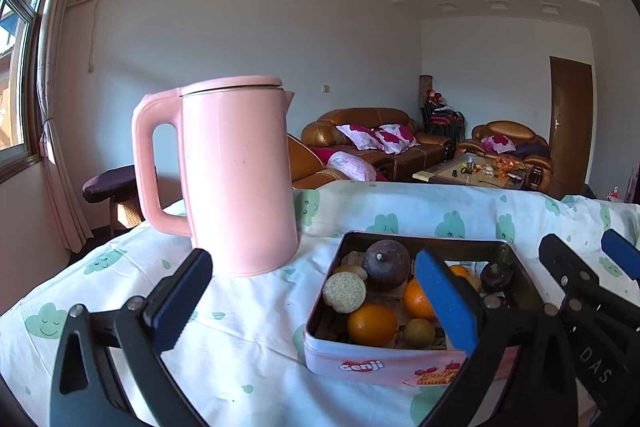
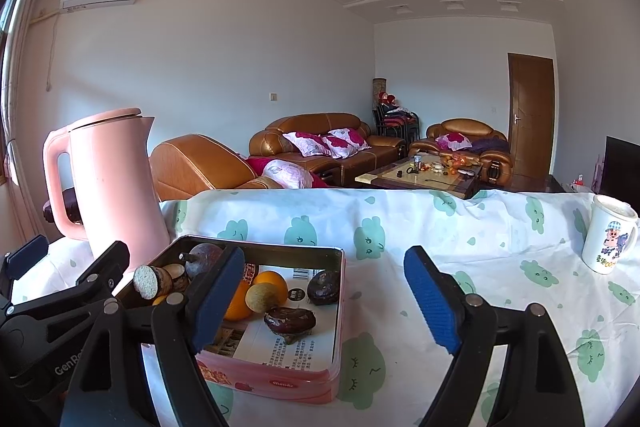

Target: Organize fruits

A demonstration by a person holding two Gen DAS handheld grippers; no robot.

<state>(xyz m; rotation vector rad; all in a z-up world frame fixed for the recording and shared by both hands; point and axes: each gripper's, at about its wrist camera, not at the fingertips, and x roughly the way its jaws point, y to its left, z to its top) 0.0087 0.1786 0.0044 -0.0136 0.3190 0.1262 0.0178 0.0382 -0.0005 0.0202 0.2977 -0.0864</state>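
Note:
A pink tin box stands on the table and holds the fruits: two oranges, a dark purple round fruit, a small brownish fruit, dark wrinkled fruits and cut pale-faced pieces. My left gripper is open and empty, its right finger over the box's middle. My right gripper is open and empty, its left finger over the box and its right finger over the cloth.
A tall pink kettle stands just left of and behind the box. A white cartoon mug stands at the table's far right. A white cloth with green prints covers the table. Sofas and a coffee table lie beyond.

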